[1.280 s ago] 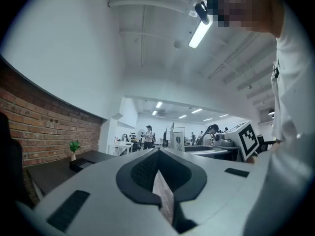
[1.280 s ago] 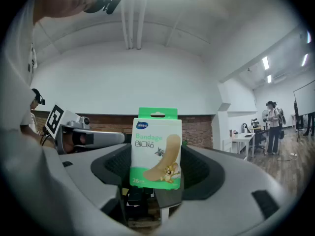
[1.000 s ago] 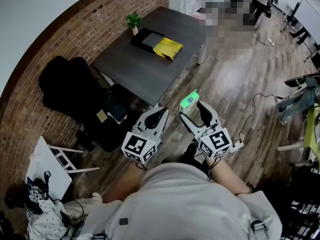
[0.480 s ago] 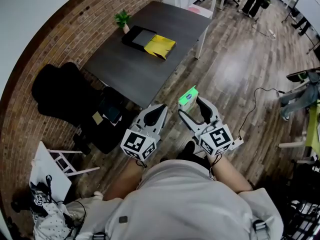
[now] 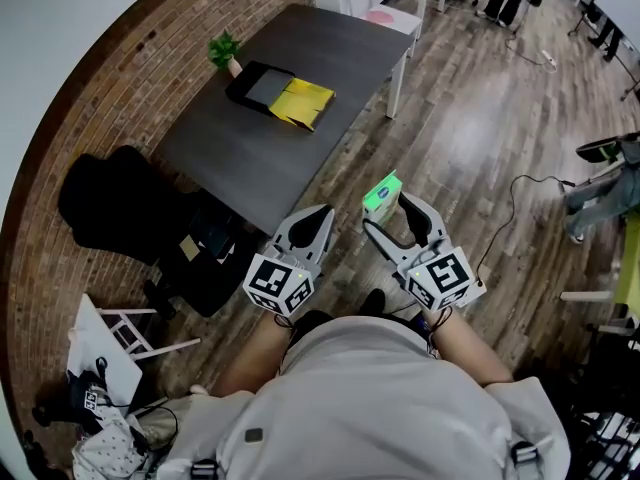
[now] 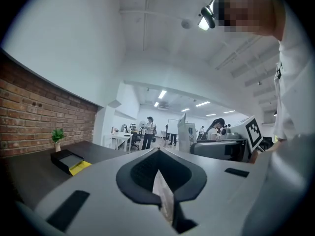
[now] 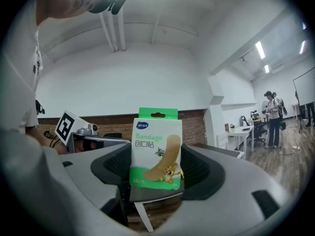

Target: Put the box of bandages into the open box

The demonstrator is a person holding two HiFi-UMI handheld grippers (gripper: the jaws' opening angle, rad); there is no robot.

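Observation:
The green and white bandage box [image 5: 382, 196] [image 7: 156, 154] stands upright between the jaws of my right gripper [image 5: 393, 216] [image 7: 156, 173], which is shut on it above the wooden floor. My left gripper [image 5: 312, 230] [image 6: 158, 154] is held beside it, jaws together with nothing in them. The open box [image 5: 270, 93] [image 6: 69, 161], black with a yellow flap, lies on the dark table [image 5: 330, 48] ahead and to the left, well away from both grippers. In the left gripper view the bandage box [image 6: 186, 134] shows off to the right.
A small potted plant [image 5: 222, 50] stands next to the open box. A black office chair [image 5: 110, 203] and bags sit left of the table. A white folding stool [image 5: 130, 328] is at lower left. A cable [image 5: 520, 193] runs over the floor at right.
The table and open box have drifted left and a little lower in the head view. Both grippers keep their pose, and the bandage box stays in the right gripper.

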